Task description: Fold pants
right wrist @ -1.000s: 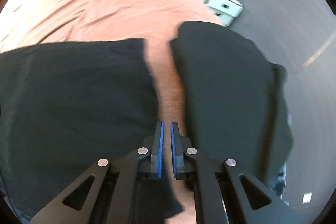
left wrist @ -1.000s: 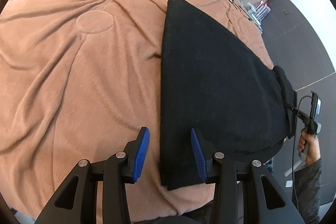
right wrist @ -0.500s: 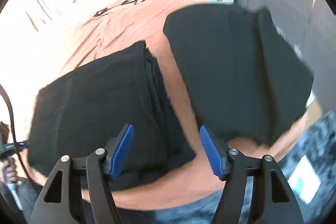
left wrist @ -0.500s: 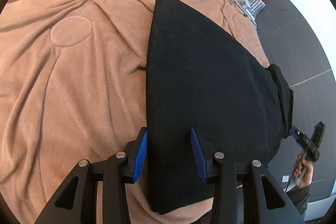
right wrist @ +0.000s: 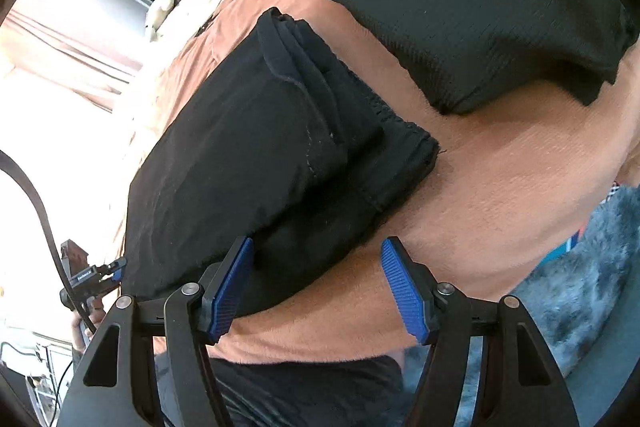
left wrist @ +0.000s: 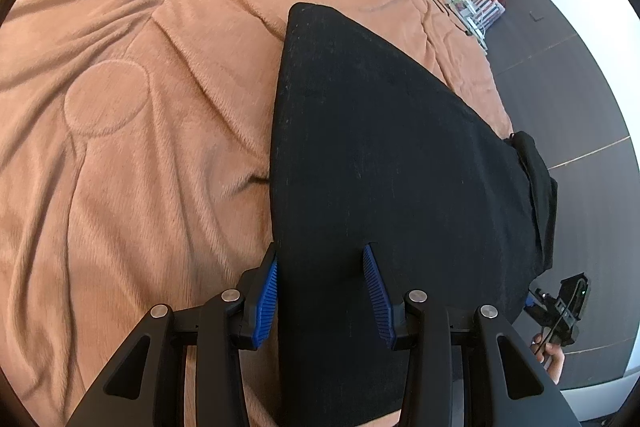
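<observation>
Black pants, folded on the brown blanket: near corner between right gripper fingers, just parted from shut, ungrasped. Left gripper half-parted, straddling the pants' left edge. Regrasp likely.

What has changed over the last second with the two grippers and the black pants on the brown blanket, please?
The right gripper, shut a second ago, has just been opening; its jaws now stand apart, nothing pinched, over the near edge of the folded black pants. Its view has rolled and dropped closer. The left gripper slid right until the pants' left edge lay between its fingers. Its jaws' gap is unchanged; the pants and the brown fleece blanket lie as before.
</observation>
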{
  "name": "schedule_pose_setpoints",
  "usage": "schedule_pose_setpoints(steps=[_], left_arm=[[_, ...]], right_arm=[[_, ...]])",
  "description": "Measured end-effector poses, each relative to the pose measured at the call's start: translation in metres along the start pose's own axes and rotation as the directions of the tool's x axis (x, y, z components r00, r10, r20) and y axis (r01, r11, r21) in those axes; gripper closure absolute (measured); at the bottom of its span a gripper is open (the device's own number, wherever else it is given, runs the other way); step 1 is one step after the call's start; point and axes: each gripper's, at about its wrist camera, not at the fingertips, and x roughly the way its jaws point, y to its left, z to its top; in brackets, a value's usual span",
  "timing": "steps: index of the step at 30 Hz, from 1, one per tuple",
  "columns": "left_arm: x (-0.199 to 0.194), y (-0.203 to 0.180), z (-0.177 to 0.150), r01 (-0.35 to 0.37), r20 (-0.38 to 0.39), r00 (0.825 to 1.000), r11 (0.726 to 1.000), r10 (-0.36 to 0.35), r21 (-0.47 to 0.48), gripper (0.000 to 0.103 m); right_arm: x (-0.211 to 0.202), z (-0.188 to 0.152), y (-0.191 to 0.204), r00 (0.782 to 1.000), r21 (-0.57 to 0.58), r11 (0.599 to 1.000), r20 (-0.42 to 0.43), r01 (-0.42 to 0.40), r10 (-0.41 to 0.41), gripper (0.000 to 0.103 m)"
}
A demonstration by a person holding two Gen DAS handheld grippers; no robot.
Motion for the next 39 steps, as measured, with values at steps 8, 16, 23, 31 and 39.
schedule_pose_setpoints(steps=[8,16,23,31,39], left_arm=[[0.012,0.001,0.017,-0.004,-0.003,1.0,1.0,0.004,-0.02,0.06],[-0.012,0.0,0.015,0.043,0.036,0.998,0.999,-0.043,0.001,0.081],[-0.007,0.017,0.009,0.043,0.004,0.999,0.999,-0.043,-0.032,0.079],[0.004,0.028,0.012,0.103,-0.021,0.994,0.992,-0.105,-0.079,0.077],[0.003,0.032,0.018,0.102,0.024,0.995,0.991,-0.1,-0.087,0.091]], right_arm=[[0.018,0.021,-0.021,0.997,0.078,0.995,0.054,-0.066,0.062,0.038],[0.012,0.014,-0.007,0.987,0.028,0.996,0.143,-0.082,0.077,0.07],[0.03,-0.003,-0.019,0.987,0.066,0.991,0.122,-0.115,0.107,0.044],[0.032,0.009,-0.039,0.982,0.073,0.983,0.103,-0.167,0.159,0.034],[0.037,0.014,-0.037,0.967,0.129,0.973,0.195,-0.192,0.165,0.053]])
